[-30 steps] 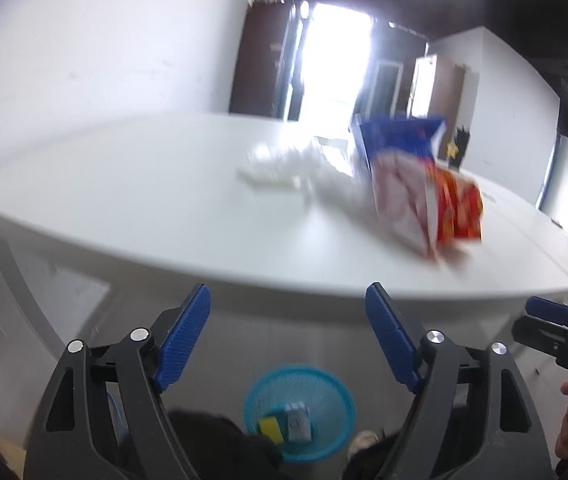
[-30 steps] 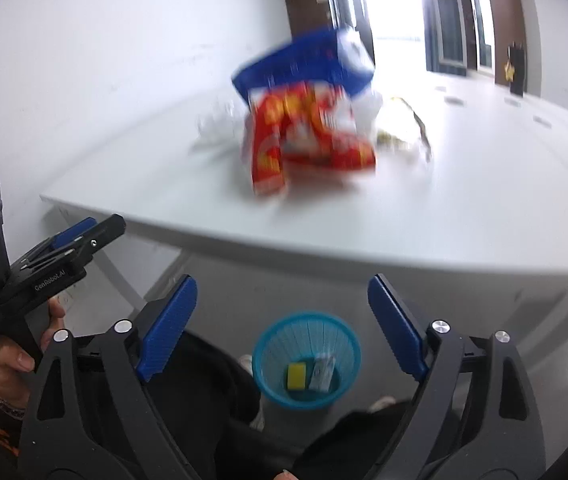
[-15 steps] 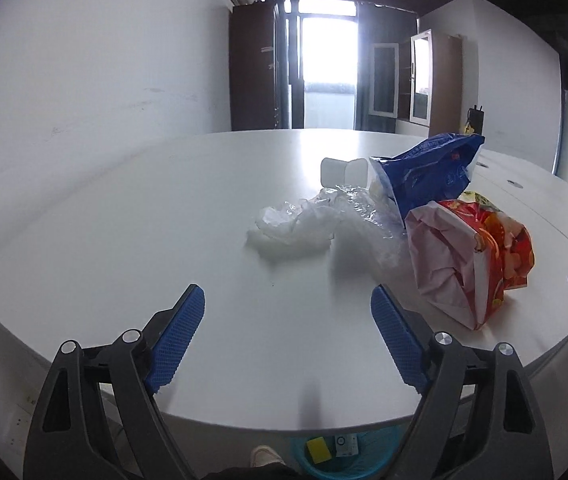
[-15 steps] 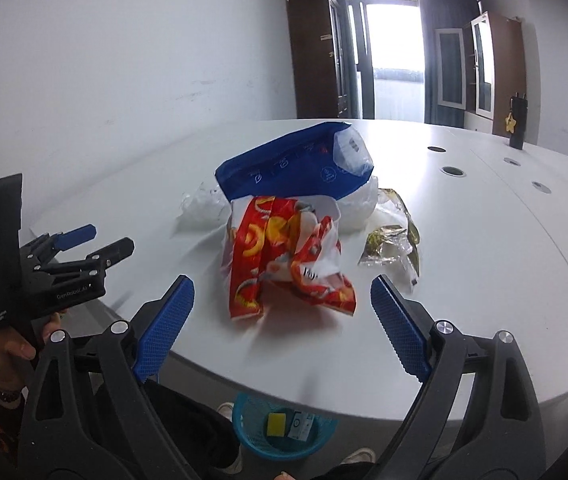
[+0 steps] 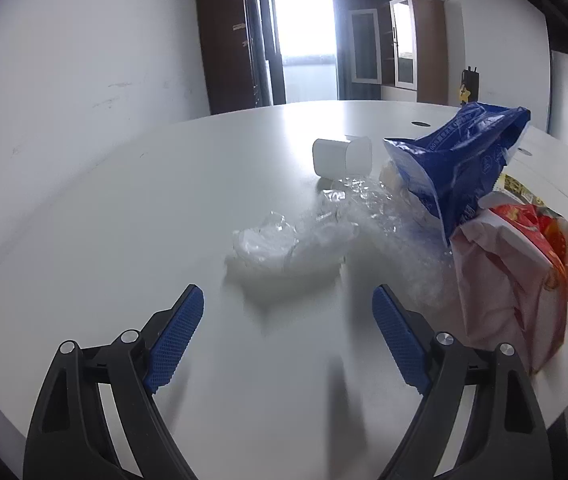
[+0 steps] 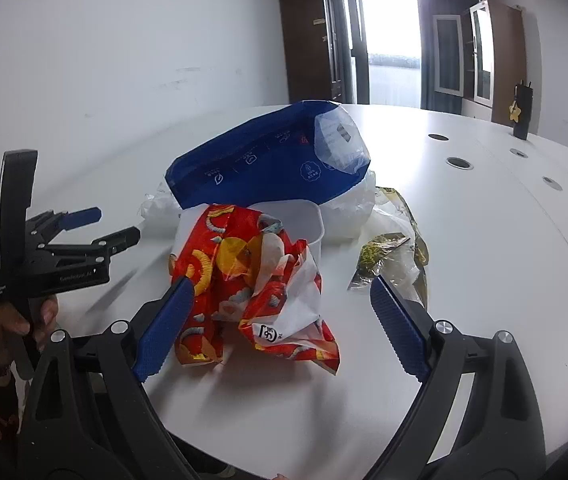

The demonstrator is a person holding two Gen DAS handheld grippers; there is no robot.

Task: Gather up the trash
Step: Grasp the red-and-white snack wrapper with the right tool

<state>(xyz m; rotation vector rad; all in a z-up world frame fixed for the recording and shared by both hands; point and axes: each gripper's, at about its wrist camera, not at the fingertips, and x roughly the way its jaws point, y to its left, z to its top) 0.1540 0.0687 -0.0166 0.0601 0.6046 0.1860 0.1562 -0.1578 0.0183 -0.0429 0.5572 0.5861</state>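
Note:
A heap of trash lies on the white table (image 5: 124, 208). In the left wrist view, crumpled clear plastic (image 5: 295, 236) lies just ahead of my open, empty left gripper (image 5: 287, 340), with a white cup (image 5: 341, 156) on its side behind, a blue bag (image 5: 459, 160) and a red snack bag (image 5: 523, 256) to the right. In the right wrist view my open, empty right gripper (image 6: 280, 328) hovers over the red snack bag (image 6: 252, 280). Behind it are the blue bag (image 6: 268, 160), a white tub (image 6: 303, 224) and a yellow-green wrapper (image 6: 391, 252). The left gripper (image 6: 96, 228) shows at left.
The table (image 6: 503, 240) has several round cable holes (image 6: 459, 163) at the right. A white wall runs along the left. Dark cabinets and a bright doorway (image 5: 303, 48) stand at the back. A small dark object with a yellow star (image 6: 519, 116) stands on the far table edge.
Both grippers rose from below the table edge, where a blue bin on the floor showed, to above the tabletop, and moved in closer to the trash heap. The bin is out of view now.

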